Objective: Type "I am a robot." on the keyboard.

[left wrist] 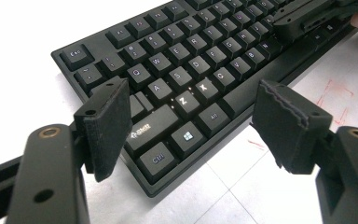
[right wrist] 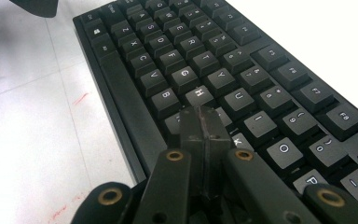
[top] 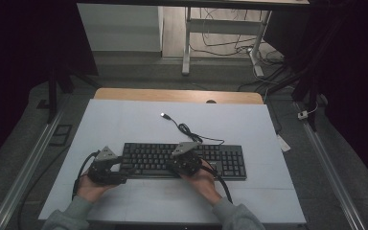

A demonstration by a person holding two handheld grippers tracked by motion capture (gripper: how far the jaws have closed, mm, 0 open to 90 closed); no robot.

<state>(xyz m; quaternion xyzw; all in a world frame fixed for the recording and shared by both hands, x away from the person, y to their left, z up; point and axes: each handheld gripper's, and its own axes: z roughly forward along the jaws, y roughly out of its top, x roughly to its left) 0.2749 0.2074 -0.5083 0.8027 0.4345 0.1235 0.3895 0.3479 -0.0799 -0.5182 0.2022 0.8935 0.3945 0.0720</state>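
High view first: I'm looking down at the black keyboard (top: 184, 161) sitting on the white counter (top: 124, 120), long axis running left to right across in front of me, its cable (top: 187, 129) snaking off toward the far edge with the USB plug (top: 163, 115) lying loose. Left hand-held gripper (top: 124, 172) is hanging just off the keyboard's left end, and the right hand-held gripper (top: 181, 165) is sitting over the middle of the key rows, so the right one is clearly the nearer hand for any key pressing.

Left gripper view: I'm seeing the left hand-held gripper (left wrist: 189, 121) with its jaws standing wide apart, nothing between the pads, straddling the keyboard (left wrist: 200, 60) at its near left corner. Ctrl, Shift and the Windows key are sitting right under the gap, and the board is stretching away up and to the right from there. I can't tell if the pads are touching the case.

Right gripper view: the right hand-held gripper (right wrist: 204, 122) is pinched fully together, holding nothing, tip pointing down at the keyboard (right wrist: 177, 56) just below the H key, around the N/J area. I'm guessing it's working as a poking finger, so the next press is basically straight down from where it's hovering.
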